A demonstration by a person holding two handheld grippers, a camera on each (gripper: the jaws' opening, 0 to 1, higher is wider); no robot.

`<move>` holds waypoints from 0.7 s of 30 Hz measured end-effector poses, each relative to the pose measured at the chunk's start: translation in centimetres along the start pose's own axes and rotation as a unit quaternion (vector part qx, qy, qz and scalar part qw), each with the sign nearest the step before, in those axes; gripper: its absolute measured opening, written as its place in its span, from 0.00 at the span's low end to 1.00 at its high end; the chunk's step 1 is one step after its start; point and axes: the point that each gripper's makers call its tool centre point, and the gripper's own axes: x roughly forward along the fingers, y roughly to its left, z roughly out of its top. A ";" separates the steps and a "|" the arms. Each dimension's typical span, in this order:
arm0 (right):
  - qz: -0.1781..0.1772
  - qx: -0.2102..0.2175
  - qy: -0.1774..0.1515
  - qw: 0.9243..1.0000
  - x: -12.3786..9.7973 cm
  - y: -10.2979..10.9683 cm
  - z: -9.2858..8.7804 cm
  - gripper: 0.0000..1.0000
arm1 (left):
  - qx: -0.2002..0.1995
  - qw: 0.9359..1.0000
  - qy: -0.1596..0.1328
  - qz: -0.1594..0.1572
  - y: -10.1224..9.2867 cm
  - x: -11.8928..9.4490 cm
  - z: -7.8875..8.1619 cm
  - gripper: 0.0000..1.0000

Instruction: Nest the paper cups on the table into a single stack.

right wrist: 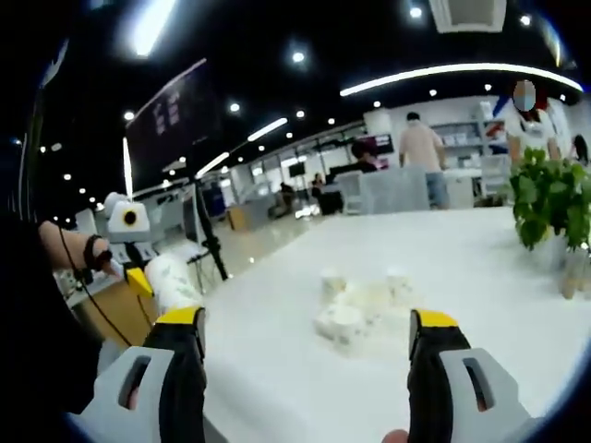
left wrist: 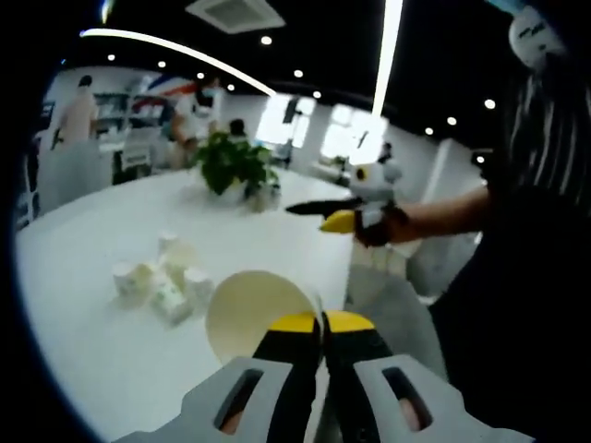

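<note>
White tabletop (right wrist: 480, 268) stretches through a bright open office, a potted plant (left wrist: 231, 164) near its far side. Loose paper cups (left wrist: 162, 281) lie clustered mid-table, some tipped. The left gripper (left wrist: 321, 323) has its jaws closed on the rim of one paper cup (left wrist: 254, 314), mouth toward the camera. Such cups are light and crush easily; pinching the wall at the rim looks safest. The right gripper (right wrist: 305, 337) hangs wide open and empty, facing the cluster.

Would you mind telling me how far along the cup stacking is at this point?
Early on. In hand: the left gripper is shut on one paper cup, lifted off the table. The right gripper is open and holds nothing. Left to do: a loose cluster of cups sits on the table, some upright and some tipped over, with no single stack visible yet.
</note>
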 end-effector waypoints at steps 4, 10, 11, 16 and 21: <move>0.000 -0.014 0.008 1.000 0.3 -0.1 -0.4 0.92 | 0.017 1.000 0.026 0.003 0.2 0.4 -0.4 0.00; -0.004 -0.038 0.016 0.999 0.7 -1.0 -0.7 1.00 | 0.038 0.997 0.065 0.000 0.1 1.4 -1.1 0.00; -0.004 -0.040 0.017 0.999 0.6 -1.2 -0.7 1.00 | 0.042 0.997 0.071 0.000 0.1 1.6 -1.2 0.00; 0.002 -0.032 0.011 0.999 0.7 -1.7 -0.7 1.00 | 0.050 0.994 0.095 0.003 0.3 2.2 -1.5 0.00; 0.007 -0.031 0.014 0.999 0.4 -1.8 -1.2 1.00 | 0.062 0.990 0.123 0.006 0.6 2.9 -2.3 0.00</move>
